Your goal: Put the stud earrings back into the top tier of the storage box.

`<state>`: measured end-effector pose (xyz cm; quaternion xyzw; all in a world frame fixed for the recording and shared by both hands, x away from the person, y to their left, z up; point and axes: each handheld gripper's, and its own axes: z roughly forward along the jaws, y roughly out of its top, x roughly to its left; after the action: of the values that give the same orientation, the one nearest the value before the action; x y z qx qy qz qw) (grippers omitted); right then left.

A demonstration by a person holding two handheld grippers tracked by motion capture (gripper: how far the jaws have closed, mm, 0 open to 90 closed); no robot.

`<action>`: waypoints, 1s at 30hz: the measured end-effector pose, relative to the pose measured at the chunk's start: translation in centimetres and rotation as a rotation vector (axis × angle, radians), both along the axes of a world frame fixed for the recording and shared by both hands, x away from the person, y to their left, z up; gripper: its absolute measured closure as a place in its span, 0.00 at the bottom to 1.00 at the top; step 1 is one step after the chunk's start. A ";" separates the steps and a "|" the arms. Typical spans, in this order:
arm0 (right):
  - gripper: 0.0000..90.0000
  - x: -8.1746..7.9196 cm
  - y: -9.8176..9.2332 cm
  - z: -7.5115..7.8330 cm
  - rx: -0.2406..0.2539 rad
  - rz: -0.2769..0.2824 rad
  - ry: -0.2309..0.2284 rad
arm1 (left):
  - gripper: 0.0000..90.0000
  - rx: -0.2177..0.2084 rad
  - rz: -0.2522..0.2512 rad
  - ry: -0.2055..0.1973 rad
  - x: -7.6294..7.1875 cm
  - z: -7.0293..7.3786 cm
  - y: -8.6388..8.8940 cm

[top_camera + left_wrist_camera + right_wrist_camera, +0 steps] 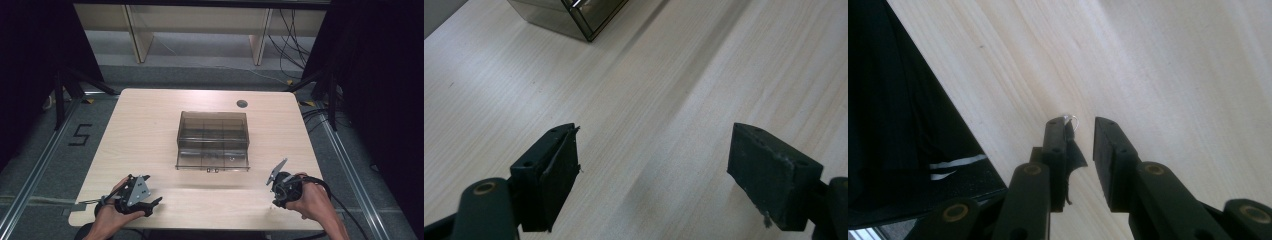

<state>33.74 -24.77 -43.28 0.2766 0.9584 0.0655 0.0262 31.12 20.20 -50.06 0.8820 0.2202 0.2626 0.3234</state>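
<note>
A smoky see-through compartment box [213, 140] stands mid-table; its corner [574, 15] shows at the top of the left gripper view. My left gripper [150, 206] rests near the front left edge, jaws wide open over bare wood [654, 160]. At the front right, my right gripper [274, 202] tilts down close to the tabletop. Its jaws stand a narrow gap apart [1083, 122]. A tiny silvery ring [1071, 119] sits at the tip of the left jaw; I cannot tell whether it lies on the table or clings to the pad.
The light wooden table [150, 125] has a round cable hole [242, 104] at the back right. The table's front edge and a dark garment [898, 150] lie just left of the right gripper. Dark curtains and stand legs flank the table.
</note>
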 end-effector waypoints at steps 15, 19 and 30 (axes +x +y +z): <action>0.85 0.2 1.8 -3.3 -0.089 0.043 0.035 | 0.22 0.001 0.001 -0.001 0.0 0.0 0.0; 0.85 0.4 2.1 -4.0 -0.128 0.051 0.032 | 0.22 0.001 0.000 -0.001 0.0 0.0 0.0; 0.94 1.1 2.1 -4.1 -0.149 0.078 0.061 | 0.22 0.004 -0.002 -0.002 0.0 0.0 0.0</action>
<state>34.81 -22.63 -47.36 0.2384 0.9710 -0.0135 0.0151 31.10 20.23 -50.01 0.8826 0.2187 0.2636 0.3221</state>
